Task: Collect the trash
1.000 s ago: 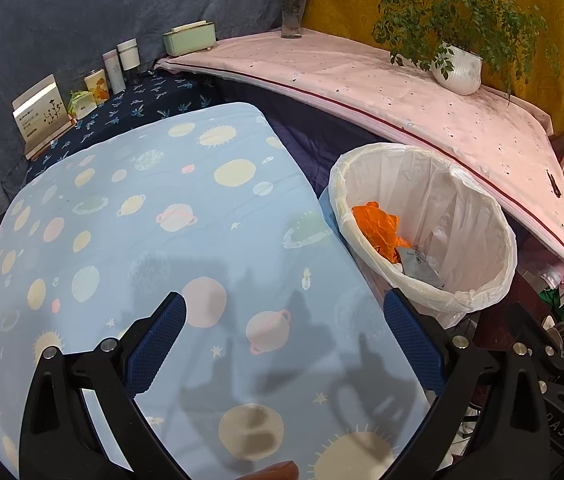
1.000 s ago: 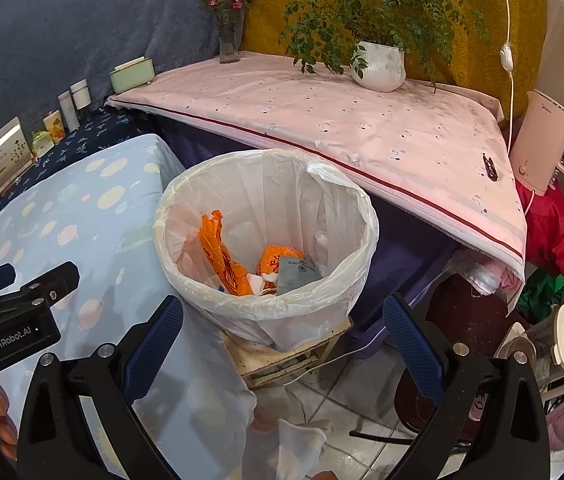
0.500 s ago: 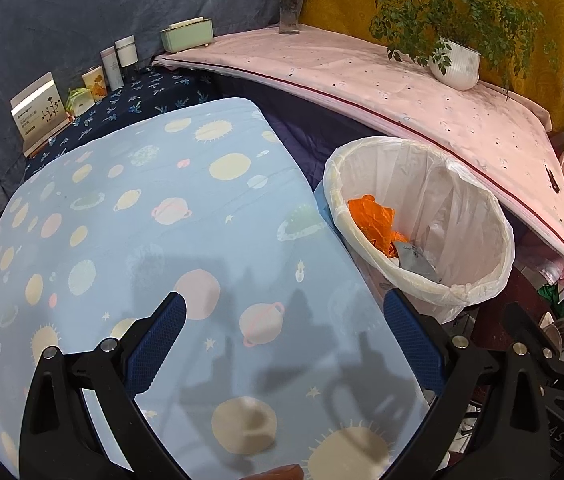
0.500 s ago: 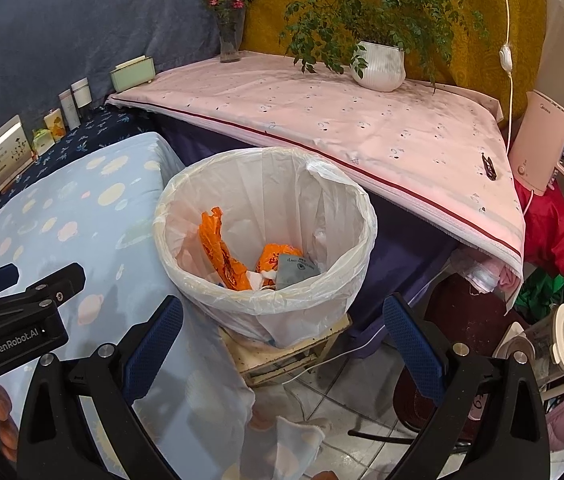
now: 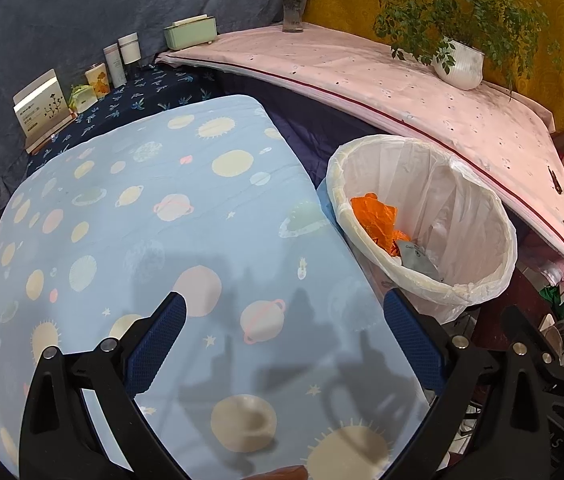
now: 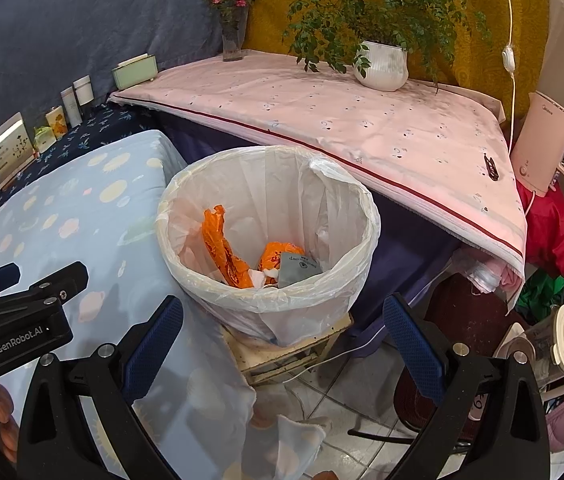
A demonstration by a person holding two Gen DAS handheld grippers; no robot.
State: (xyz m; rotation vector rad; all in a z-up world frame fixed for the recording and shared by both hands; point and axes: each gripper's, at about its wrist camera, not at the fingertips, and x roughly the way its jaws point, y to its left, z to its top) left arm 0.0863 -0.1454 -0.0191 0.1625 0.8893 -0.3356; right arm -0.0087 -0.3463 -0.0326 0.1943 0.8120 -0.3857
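A bin lined with a white plastic bag (image 6: pixel 270 300) stands on a small wooden crate beside the blue planet-print table (image 5: pixel 142 240). It holds orange wrappers (image 6: pixel 222 252) and a grey packet (image 6: pixel 297 270). The bin also shows in the left wrist view (image 5: pixel 477 292) at the right. My left gripper (image 5: pixel 283 340) is open and empty above the blue tablecloth. My right gripper (image 6: pixel 282 340) is open and empty, in front of the bin and a little above its near rim. The left gripper's body shows at the lower left of the right wrist view (image 6: pixel 18 320).
A pink-covered table (image 6: pixel 361 128) behind the bin carries a potted plant (image 6: pixel 381 66), a flower vase (image 6: pixel 234 40) and a green box (image 6: pixel 136 72). Small boxes and bottles (image 5: pixel 82 80) line the dark cloth. A white appliance (image 6: pixel 553 144) and clutter stand at right.
Both grippers have drifted slightly; the bin sits a little lower and nearer in the left wrist view. Both stay open and empty.
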